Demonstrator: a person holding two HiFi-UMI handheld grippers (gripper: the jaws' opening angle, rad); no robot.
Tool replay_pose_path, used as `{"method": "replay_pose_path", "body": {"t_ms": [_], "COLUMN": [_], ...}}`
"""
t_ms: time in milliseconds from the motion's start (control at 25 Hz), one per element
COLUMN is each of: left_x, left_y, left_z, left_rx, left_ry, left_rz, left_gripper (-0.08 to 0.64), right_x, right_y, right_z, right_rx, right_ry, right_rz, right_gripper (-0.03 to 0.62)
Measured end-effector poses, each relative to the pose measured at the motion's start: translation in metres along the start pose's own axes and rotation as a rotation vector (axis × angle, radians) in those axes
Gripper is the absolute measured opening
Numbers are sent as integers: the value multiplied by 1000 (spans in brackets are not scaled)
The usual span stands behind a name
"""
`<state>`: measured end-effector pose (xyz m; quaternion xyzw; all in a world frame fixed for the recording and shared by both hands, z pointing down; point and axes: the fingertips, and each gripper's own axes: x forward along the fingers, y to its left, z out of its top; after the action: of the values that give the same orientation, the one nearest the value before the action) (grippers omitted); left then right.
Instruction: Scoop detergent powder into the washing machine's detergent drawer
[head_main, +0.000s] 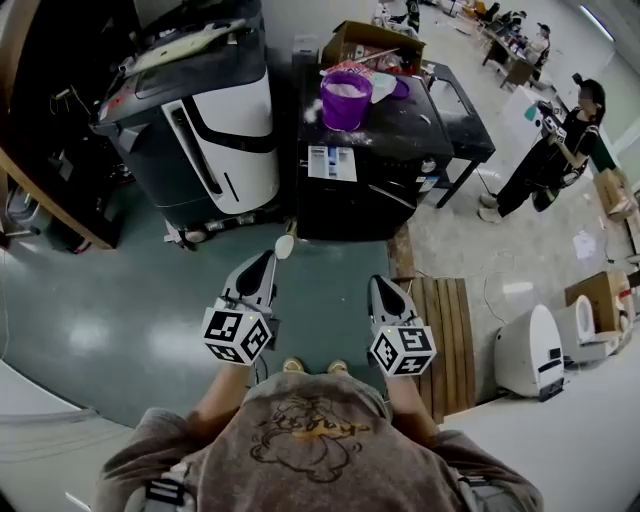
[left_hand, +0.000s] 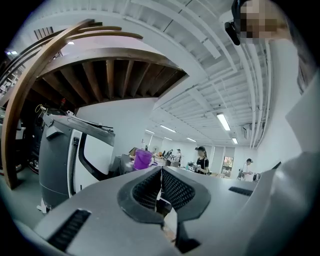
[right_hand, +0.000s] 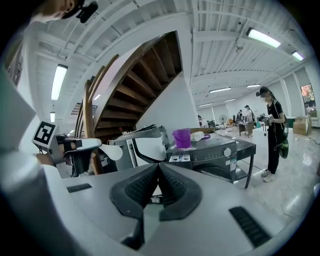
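A black washing machine (head_main: 385, 150) stands ahead of me, with its detergent drawer (head_main: 332, 162) showing white and blue at the top front. A purple bucket (head_main: 346, 99) of white powder sits on top of the machine; it also shows in the right gripper view (right_hand: 182, 138). My left gripper (head_main: 269, 259) is shut on a white scoop (head_main: 285, 246), whose bowl sticks out past the jaws. From the right gripper view the scoop (right_hand: 110, 151) is at the left. My right gripper (head_main: 381, 283) is shut with nothing in it. Both grippers hang low, well short of the machine.
A grey and white appliance (head_main: 205, 130) stands left of the washer. A cardboard box (head_main: 372, 41) sits behind the bucket. A wooden pallet (head_main: 447, 335) lies on the floor at my right, with white appliances (head_main: 530, 350) beyond. A person (head_main: 560, 150) stands at the far right.
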<state>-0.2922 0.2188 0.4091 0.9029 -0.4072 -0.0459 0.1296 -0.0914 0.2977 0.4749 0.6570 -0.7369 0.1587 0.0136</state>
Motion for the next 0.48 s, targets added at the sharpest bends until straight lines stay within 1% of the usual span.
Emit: {"method": "replay_pose_path", "body": {"t_ms": [160, 480], "left_x": [2, 29], "left_y": [13, 29], "left_z": [3, 0], "left_rx": [-4, -15], "left_ry": [-5, -17], "left_rz": [-18, -39], "left_gripper": [23, 23], "right_x": [6, 23], "right_y": [11, -8], "right_z": [-5, 4], "right_rx": [4, -9], "right_ry": [-10, -28], "right_rz": [-10, -62], "right_gripper": [0, 0]}}
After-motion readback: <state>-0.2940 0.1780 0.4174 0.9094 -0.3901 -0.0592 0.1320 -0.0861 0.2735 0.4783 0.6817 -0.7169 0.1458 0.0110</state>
